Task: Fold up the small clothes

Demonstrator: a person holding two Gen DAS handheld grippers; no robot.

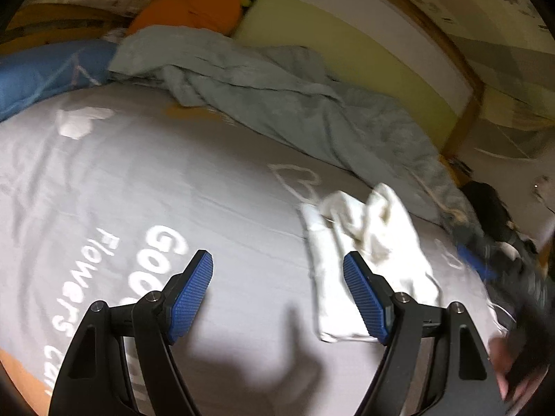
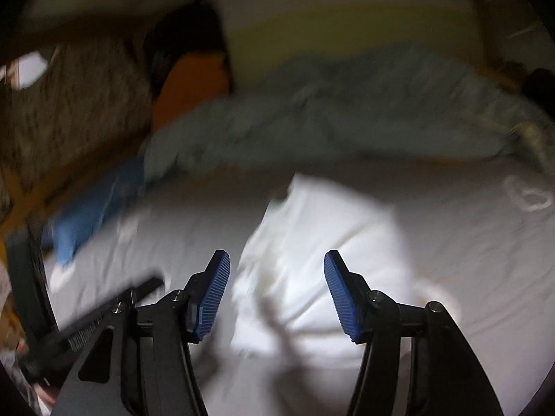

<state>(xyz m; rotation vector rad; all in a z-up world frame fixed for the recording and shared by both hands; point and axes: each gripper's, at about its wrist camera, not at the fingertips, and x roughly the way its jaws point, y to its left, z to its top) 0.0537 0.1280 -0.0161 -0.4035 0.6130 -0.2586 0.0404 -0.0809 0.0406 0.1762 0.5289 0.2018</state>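
Toward the bed's (image 1: pixel 208 180) right edge lies the rumpled white garment (image 1: pixel 367 239), flat for folding; left gripper (image 1: pixel 277 294) and right gripper (image 2: pixel 277 294) gape empty, ready for its corners.

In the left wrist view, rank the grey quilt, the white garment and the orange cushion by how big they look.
Largest to smallest:
1. grey quilt
2. white garment
3. orange cushion, though it lies farther away and partly hidden.

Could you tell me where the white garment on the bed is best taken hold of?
Probably the flat near corner of the white garment, approached low from the near side with the left tongs: that edge lies smooth on the grey sheet, while the far end is bunched.
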